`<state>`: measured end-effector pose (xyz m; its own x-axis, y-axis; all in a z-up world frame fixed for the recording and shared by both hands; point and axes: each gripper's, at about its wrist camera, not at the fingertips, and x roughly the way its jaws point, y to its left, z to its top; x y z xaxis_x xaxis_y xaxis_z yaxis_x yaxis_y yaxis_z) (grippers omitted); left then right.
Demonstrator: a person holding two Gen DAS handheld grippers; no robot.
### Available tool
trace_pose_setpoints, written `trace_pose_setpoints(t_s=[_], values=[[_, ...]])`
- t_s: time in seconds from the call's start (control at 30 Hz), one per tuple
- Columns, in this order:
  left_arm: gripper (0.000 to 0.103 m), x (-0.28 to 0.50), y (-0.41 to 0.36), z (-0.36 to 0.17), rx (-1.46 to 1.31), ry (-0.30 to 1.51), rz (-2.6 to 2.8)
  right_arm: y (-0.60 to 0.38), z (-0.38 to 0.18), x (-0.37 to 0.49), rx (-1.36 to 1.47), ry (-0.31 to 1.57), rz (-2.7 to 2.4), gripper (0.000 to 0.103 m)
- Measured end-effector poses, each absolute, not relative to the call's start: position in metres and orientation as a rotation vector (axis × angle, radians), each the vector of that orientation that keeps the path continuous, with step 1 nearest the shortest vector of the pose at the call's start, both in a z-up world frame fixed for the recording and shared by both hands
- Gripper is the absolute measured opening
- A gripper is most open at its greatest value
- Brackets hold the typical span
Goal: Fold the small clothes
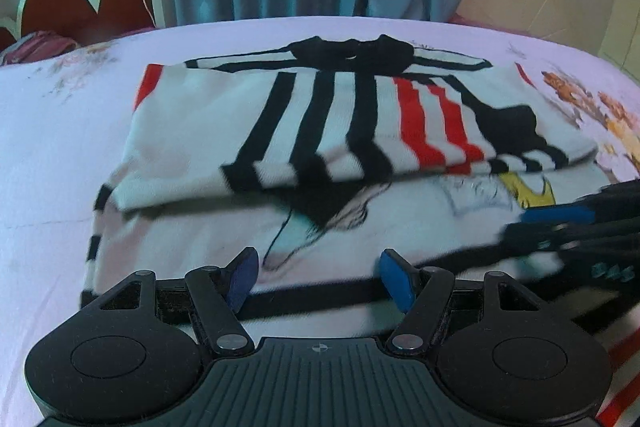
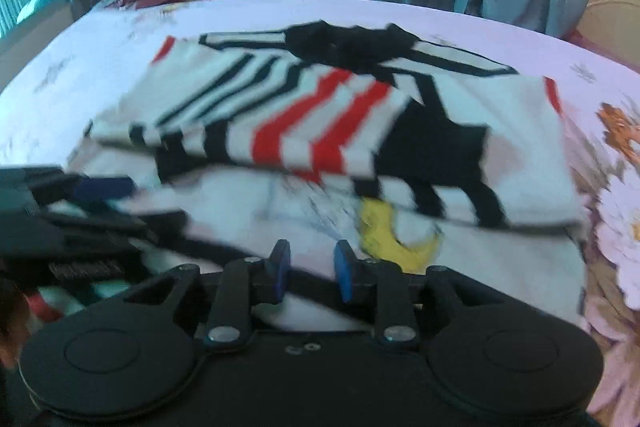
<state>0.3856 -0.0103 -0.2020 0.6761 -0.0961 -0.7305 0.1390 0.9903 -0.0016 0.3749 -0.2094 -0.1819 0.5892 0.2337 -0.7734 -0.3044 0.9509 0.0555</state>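
White knit with black and red stripes, the small shirt (image 1: 340,131) is spread on the bed (image 1: 52,131), its upper part already doubled over toward the tools. Its long axis runs across both views. The left tool (image 1: 316,277) is held released over the near hem; the right tool (image 2: 310,269), narrowed but grasping nothing, hovers beside it, equally near.

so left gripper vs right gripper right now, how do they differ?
The left gripper stands with its jaws wide apart; the right gripper has only a narrow gap. The left hovers over the shirt's cartoon line drawing, the right beside its yellow print. Shared: blue pads, nothing between the jaws, both aimed down over the near unfolded part of the striped shirt.
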Motion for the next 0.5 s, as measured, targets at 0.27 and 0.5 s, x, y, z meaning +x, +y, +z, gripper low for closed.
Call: trace_pose_setpoints(t_s=[0.27, 0.5], values=[[0.068, 0.377, -0.007, -0.199, 0.06, 0.842, -0.08, -0.254, -0.179, 0.354, -0.058, 0.882, 0.237, 0.024], [0.068, 0.353, -0.017, -0.184, 0.05, 0.835, -0.071, -0.234, -0.159, 0.343, 0.028, 0.857, 0.352, 0.03]])
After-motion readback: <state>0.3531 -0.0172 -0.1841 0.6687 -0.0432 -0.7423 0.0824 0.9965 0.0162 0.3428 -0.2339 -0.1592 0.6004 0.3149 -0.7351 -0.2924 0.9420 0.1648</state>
